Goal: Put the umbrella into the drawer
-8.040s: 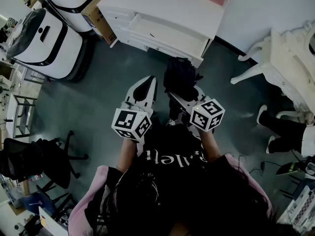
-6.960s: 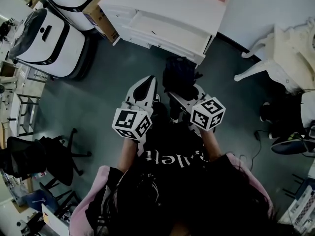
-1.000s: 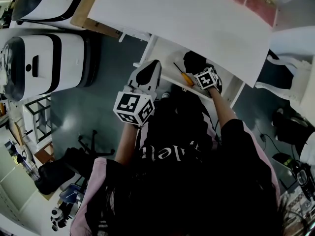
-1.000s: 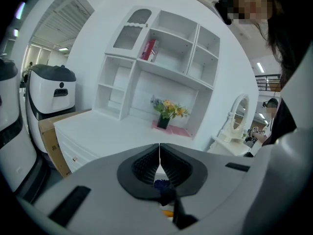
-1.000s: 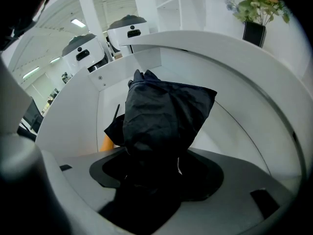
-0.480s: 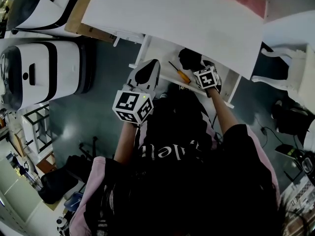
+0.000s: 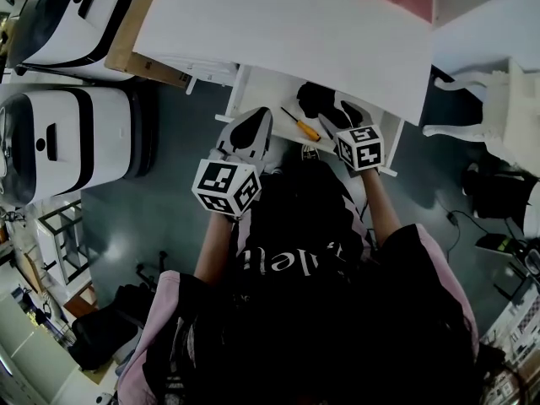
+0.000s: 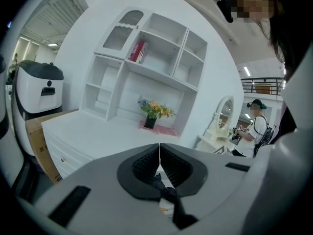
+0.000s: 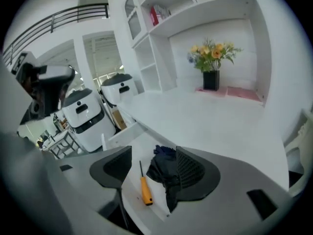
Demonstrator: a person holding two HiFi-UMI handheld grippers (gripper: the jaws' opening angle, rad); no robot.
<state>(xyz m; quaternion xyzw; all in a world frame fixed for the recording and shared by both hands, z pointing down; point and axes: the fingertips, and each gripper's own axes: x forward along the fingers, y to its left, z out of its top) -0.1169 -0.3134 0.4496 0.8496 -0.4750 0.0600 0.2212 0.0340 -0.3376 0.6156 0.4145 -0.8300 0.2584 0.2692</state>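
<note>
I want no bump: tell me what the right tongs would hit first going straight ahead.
Probably the dark umbrella lying in the open drawer, just ahead between the open right tongs; depth is unclear.

White lettering [image 7: 291, 260] on black shirt [image 7: 278, 218], only "alle" legible

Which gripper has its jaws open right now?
The right gripper: its jaws stand apart, with the umbrella lying in the drawer beyond them. The left gripper has its jaws pressed together.

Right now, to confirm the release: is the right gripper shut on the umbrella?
No: the right gripper's jaws stand apart, with the umbrella lying in the drawer.
</note>
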